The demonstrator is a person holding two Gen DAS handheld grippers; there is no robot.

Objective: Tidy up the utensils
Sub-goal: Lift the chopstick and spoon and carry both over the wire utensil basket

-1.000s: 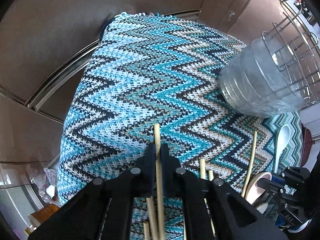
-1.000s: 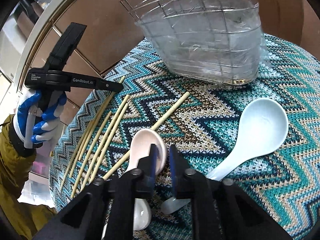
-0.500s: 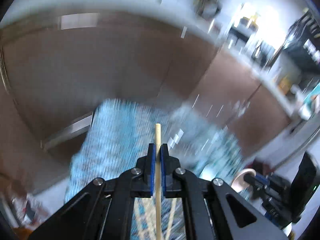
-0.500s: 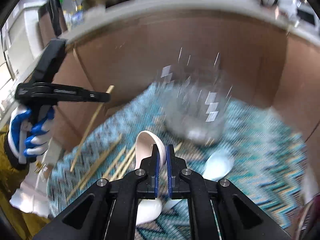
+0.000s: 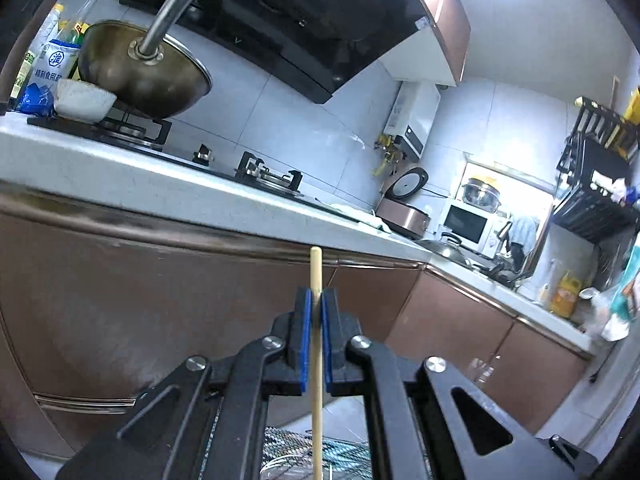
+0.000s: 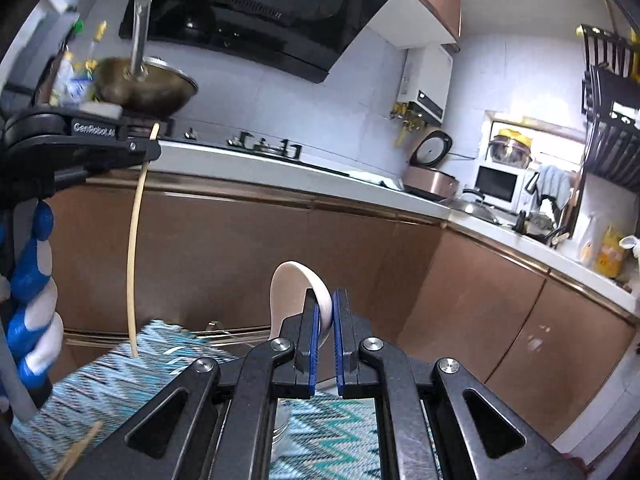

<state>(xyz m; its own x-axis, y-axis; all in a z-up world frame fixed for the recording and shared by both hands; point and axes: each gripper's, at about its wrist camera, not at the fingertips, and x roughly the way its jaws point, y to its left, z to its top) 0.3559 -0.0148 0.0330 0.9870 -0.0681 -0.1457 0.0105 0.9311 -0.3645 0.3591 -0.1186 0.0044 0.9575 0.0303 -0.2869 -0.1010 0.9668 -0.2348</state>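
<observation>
Left wrist view: the left gripper is pinching a single wooden chopstick, its blue pads pressed against the stick, which is standing upright with its tip poking above the fingers. Its lower end is running out of the bottom of the picture. Only a sliver of the zigzag cloth is peeking between the gripper's arms; what is lying on it is hidden. A salt bag by the wok is showing Chinese print, too small to read fully.

Right wrist view: the right gripper is clamping the rim of a white ceramic spoon, whose handle is disappearing behind the black fingers. At the left edge, the left gripper is showing "GenRobot.AI" on its side, and a gloved hand is gripping it. The chopstick is hanging above the cloth's far edge. The bottom-left corner is blurred.
</observation>
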